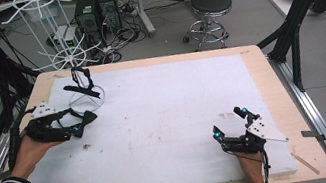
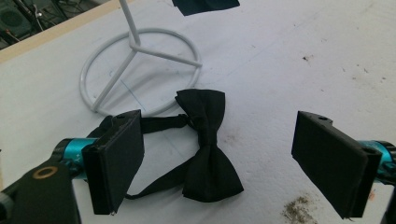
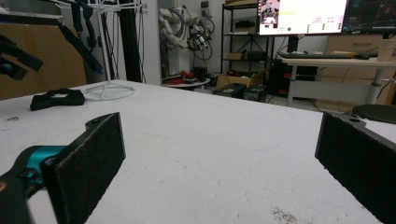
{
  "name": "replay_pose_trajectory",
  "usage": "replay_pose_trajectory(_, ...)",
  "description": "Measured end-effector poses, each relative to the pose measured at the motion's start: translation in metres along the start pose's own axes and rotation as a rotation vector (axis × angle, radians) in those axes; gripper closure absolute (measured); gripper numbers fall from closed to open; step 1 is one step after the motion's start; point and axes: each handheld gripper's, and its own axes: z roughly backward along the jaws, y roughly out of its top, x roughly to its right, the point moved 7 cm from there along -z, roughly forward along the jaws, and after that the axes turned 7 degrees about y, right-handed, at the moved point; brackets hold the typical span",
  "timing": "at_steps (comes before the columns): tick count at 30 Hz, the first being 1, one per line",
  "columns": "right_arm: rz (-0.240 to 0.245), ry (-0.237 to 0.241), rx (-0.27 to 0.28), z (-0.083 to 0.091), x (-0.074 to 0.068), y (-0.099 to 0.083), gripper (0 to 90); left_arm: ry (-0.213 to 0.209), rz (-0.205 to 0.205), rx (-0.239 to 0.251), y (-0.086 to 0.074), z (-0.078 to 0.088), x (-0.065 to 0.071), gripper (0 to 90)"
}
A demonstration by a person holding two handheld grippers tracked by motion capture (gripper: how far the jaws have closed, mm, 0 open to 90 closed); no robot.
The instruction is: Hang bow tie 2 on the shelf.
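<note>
A black bow tie (image 2: 205, 154) with its strap lies flat on the white sheet, just in front of the ring base (image 2: 88, 79) of a white wire stand (image 1: 66, 27). My left gripper (image 2: 224, 161) hovers over it, open, jaws wide apart on either side of the tie and not touching it. From above, the left gripper (image 1: 78, 125) is at the table's left, beside the bow tie (image 1: 88, 117). A second black tie (image 1: 83, 88) hangs low on the stand. My right gripper (image 1: 229, 122) rests near the front right, open and empty (image 3: 219, 158).
The white sheet (image 1: 166, 121) covers most of the wooden table (image 1: 271, 82). A small dirt spot (image 1: 87, 146) marks the sheet near the left hand. Behind the table are a stool (image 1: 210, 4) and computer towers (image 1: 96, 9). Black frame legs (image 1: 293, 33) stand at the right.
</note>
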Motion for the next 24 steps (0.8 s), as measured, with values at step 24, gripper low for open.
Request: replay_pose_trajectory(24,0.004,0.002,0.007,0.0,0.001,0.0,0.8,-0.015,-0.124,-0.28,-0.008,-0.036,0.001,25.9)
